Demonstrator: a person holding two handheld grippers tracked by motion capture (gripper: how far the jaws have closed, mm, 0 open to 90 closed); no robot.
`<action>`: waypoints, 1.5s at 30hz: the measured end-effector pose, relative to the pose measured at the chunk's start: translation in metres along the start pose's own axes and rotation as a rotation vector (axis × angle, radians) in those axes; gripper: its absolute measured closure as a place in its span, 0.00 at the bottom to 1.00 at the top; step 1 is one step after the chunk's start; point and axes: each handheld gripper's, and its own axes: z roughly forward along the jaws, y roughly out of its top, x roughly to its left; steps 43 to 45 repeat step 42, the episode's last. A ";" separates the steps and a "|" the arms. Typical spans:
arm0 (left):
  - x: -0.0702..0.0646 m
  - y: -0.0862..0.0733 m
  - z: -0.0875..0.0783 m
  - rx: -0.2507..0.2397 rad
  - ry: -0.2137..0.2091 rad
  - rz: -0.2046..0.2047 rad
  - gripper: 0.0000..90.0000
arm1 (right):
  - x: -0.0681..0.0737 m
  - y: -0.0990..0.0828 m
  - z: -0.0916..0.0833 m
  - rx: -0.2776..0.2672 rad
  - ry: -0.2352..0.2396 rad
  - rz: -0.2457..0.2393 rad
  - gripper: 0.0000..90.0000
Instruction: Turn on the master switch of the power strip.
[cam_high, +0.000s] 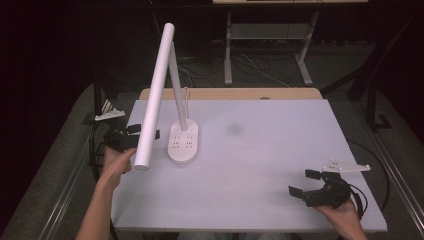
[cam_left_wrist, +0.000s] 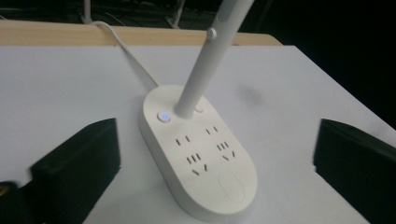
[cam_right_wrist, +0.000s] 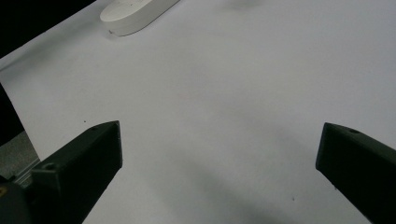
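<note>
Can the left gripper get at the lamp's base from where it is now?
Probably yes. The left gripper sits right beside the lamp base with jaws wide open, bare table between them. The lamp head hangs overhead, not in the way.

A dim room: grey carpet floor (cam_high: 60, 165), metal desk legs (cam_high: 228, 50) behind the white-topped table (cam_high: 280, 150).
</note>
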 end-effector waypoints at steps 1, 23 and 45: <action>-0.001 -0.002 -0.002 -0.004 0.009 0.009 0.00 | 0.000 0.000 0.000 0.000 0.000 -0.001 0.00; -0.042 -0.056 -0.012 -0.038 -0.038 0.081 0.00 | 0.001 0.000 0.001 0.003 0.001 -0.004 0.00; -0.075 -0.102 0.003 0.071 -0.113 0.172 0.00 | 0.002 0.000 0.002 0.013 0.009 -0.010 0.00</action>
